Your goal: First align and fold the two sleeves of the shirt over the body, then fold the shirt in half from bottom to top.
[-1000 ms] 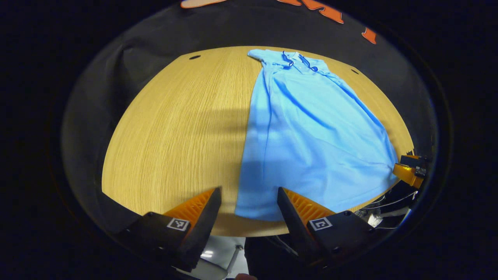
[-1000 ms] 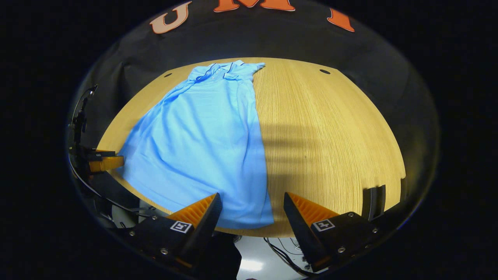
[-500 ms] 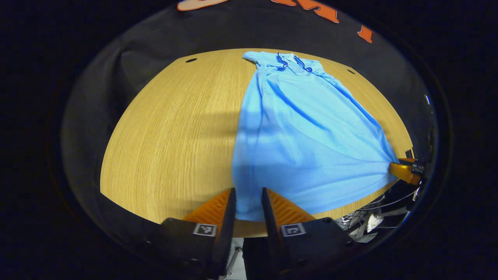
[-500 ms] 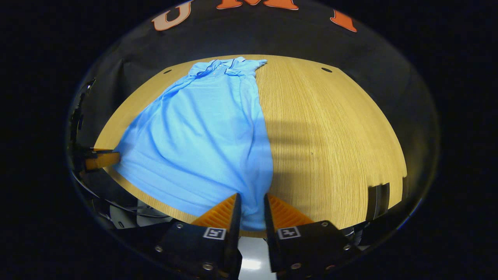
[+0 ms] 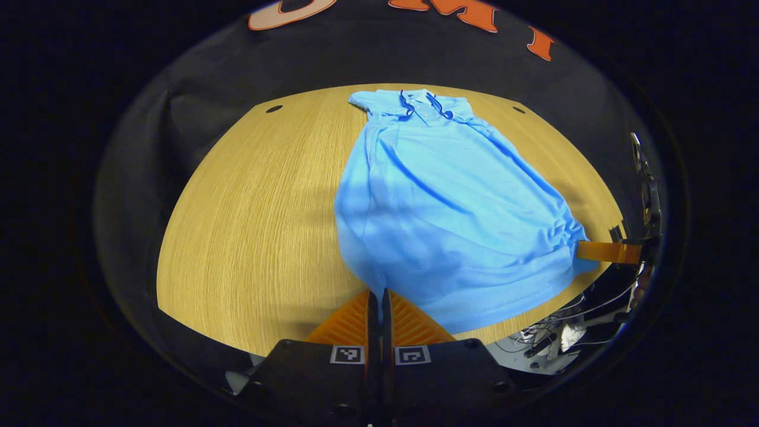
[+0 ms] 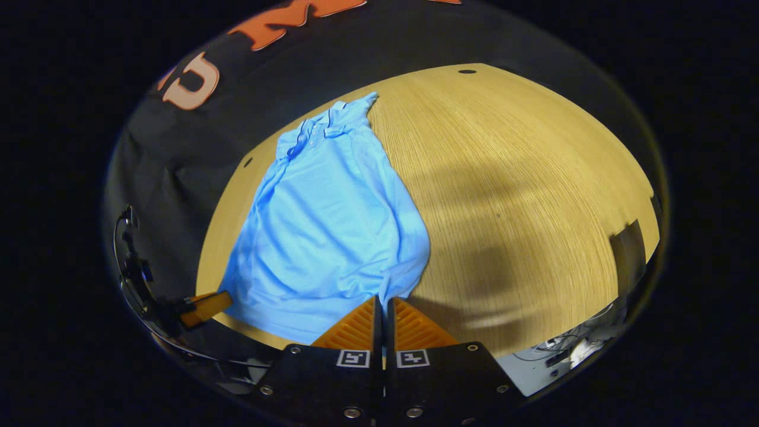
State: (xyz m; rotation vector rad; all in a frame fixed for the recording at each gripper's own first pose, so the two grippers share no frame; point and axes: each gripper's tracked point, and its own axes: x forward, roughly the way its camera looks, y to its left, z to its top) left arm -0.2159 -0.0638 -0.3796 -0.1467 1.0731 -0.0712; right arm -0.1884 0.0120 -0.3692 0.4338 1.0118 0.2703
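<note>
while both grippers sit low at the near edge of the wooden table (image 5: 249,237), each has its two fingers pressed together on the hem of the light blue shirt (image 5: 450,213). in the left gripper view, the left gripper (image 5: 377,296) pinches one bottom corner of the shirt, and the cloth bunches up just beyond its fingertips. farther off at the right edge of that view, the right gripper (image 5: 584,250) clamps the other bottom corner, with gathered wrinkles fanning out from the grip. in the right gripper view, the right gripper (image 6: 382,302) holds its corner of the hem between closed fingers, and the left gripper (image 6: 222,298) shows at the lower left, touching the shirt's other corner. between them the hem runs along the near table edge. beyond the hem, the shirt's body lies on the tabletop, narrowing with distance. at the far end lies the collar (image 5: 424,104), dark-trimmed, near the table's back edge. behind the table hangs the black cloth wall (image 5: 356,53).
</note>
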